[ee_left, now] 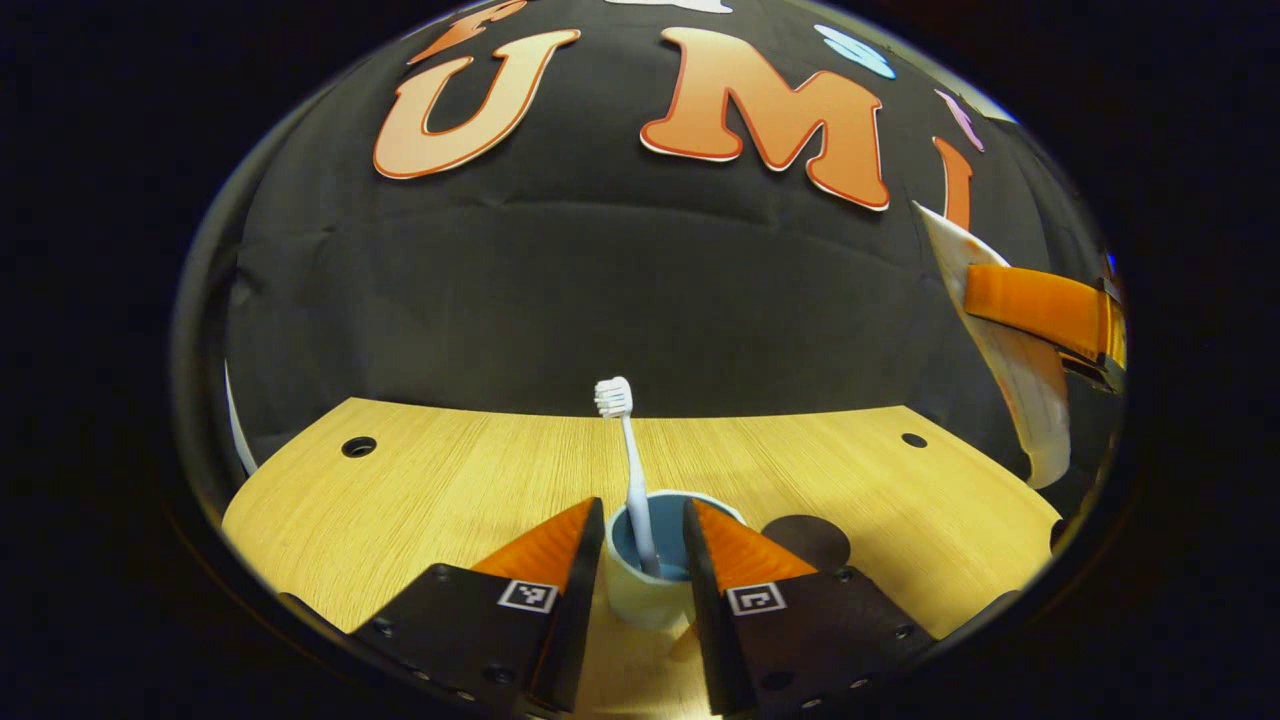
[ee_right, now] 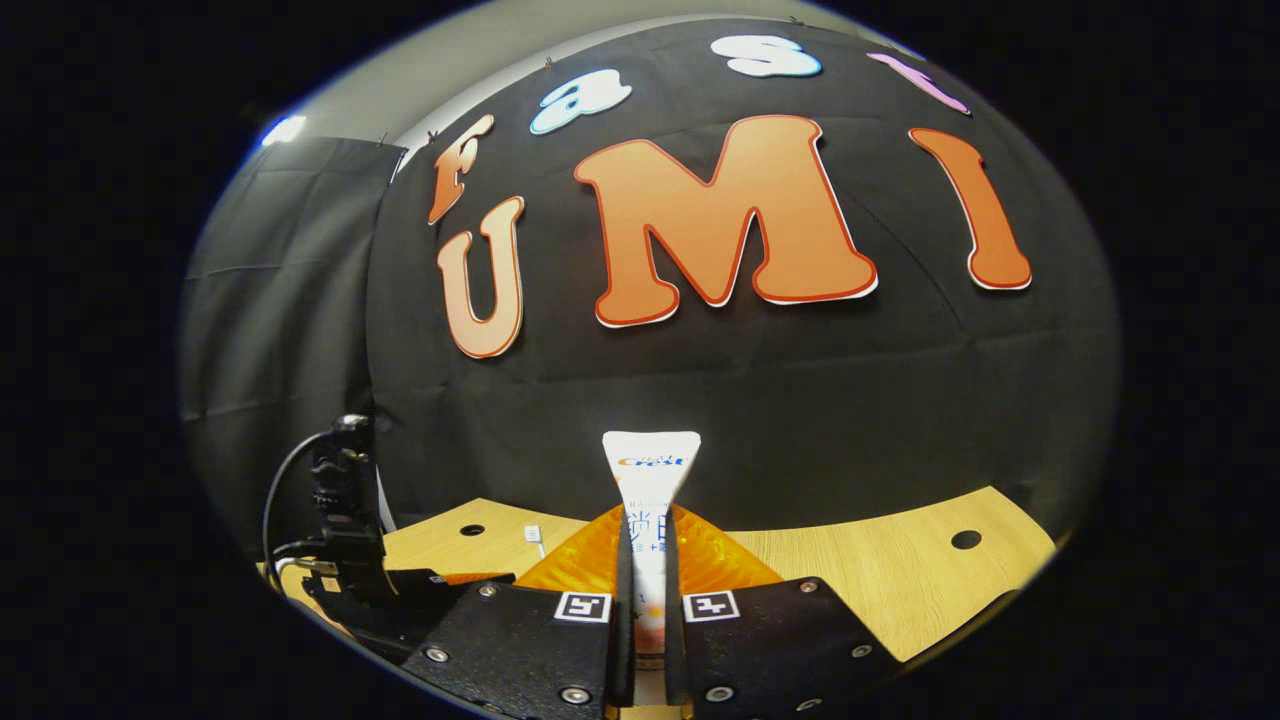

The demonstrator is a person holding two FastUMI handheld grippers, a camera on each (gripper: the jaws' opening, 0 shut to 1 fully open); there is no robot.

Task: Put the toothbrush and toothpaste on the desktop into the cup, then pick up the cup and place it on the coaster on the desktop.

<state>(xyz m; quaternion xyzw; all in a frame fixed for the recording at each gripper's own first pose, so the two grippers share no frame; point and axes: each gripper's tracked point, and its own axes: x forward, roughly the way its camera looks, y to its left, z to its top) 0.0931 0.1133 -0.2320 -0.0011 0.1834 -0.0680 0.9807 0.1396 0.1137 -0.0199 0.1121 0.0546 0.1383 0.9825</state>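
A pale cup [ee_left: 640, 595] with a blue inside stands on the wooden desktop [ee_left: 450, 470]. A white toothbrush [ee_left: 625, 450] stands upright in it, bristles up. My left gripper [ee_left: 645, 515] is open, with a finger at either side of the cup's near rim. Just right of the cup lies a dark round coaster [ee_left: 810, 540]. My right gripper [ee_right: 648, 520] is shut on a white toothpaste tube [ee_right: 650, 470], held upright above the desk. In the left gripper view the toothpaste tube [ee_left: 1020, 380] hangs at the far right in the right gripper's fingers [ee_left: 1040, 310].
The desktop has small round holes [ee_left: 358, 446] [ee_left: 913, 439] near its far corners. In the right gripper view the left gripper's body and cable [ee_right: 345, 540] sit at the lower left, with the toothbrush head [ee_right: 533, 535] just beyond it.
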